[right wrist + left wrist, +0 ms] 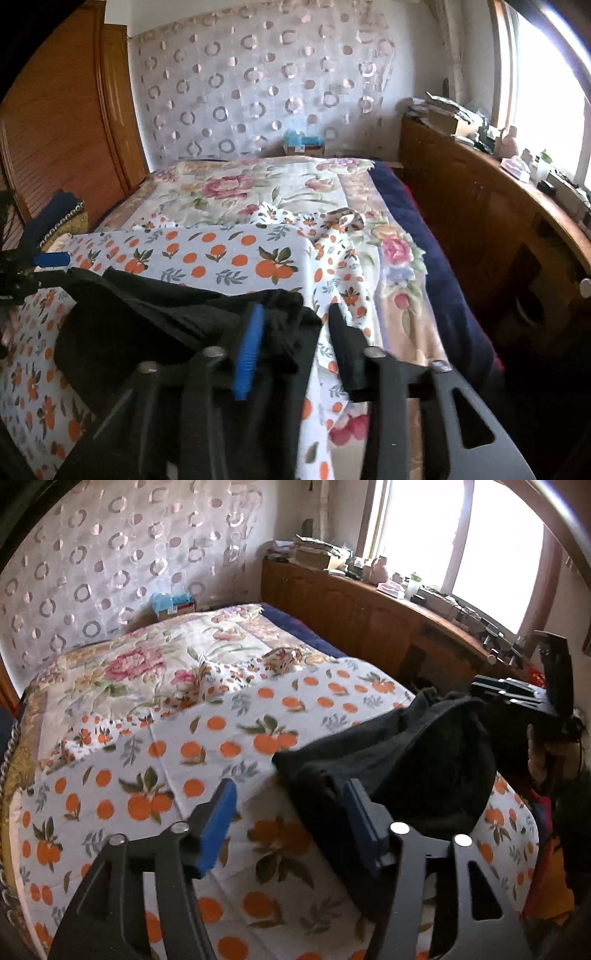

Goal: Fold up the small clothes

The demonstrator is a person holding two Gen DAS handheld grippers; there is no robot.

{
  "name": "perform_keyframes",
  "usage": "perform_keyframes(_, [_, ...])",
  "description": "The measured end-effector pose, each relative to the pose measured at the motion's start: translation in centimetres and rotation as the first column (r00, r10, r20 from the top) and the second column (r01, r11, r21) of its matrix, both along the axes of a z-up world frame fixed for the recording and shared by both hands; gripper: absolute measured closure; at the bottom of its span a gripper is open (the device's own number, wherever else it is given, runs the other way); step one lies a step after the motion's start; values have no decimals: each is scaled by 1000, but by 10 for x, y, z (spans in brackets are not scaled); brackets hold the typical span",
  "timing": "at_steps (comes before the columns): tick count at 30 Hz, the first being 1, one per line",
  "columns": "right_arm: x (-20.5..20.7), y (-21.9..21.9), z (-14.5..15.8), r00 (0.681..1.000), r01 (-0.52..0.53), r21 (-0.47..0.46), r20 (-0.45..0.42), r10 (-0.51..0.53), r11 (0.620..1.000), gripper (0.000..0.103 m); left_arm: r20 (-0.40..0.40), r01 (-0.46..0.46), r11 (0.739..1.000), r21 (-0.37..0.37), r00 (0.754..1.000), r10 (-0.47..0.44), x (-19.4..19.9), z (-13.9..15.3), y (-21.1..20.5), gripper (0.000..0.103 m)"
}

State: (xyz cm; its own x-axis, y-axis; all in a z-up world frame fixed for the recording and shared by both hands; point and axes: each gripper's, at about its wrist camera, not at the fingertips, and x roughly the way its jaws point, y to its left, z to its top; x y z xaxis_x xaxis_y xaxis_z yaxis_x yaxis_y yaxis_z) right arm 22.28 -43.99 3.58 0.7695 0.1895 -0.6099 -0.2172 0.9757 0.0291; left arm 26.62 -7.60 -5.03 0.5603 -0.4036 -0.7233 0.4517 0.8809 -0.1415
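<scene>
A: Where does the black garment [417, 760] sit, and what are the tools doing?

B: It lies bunched on the orange-print sheet [207, 738], lower right of the left wrist view and lower left of the right wrist view [155, 325]. The left gripper [291, 823] stands with its jaws spread wide, one pad beside the cloth's edge, nothing pinched. The right gripper [291, 343] is also spread, with cloth lying over or under its blue pad; no clamp is visible.

A: What might go wrong?

B: Either gripper could close on several layers at once, or catch the sheet along with the garment, since the dark folds give no clear edge. A fold made then would likely come out lopsided.

A: And what can't be made out?

B: What kind of garment it is, its hems, and how many layers are stacked. The right gripper seen at the right edge of the left view [517, 694] is partly cut off, and both views are blurred.
</scene>
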Motion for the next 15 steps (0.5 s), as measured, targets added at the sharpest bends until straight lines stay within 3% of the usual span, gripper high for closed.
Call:
perform_keyframes(7, [-24, -2, -4, 999, -47, -53, 11, 48, 997, 55, -12, 15, 998, 58, 1000, -15, -12, -13, -4, 38])
perform_keyframes(15, [2, 2, -12, 990, -139, -21, -19, 138, 990, 55, -28, 52, 999, 16, 998, -52, -14, -12, -10, 38])
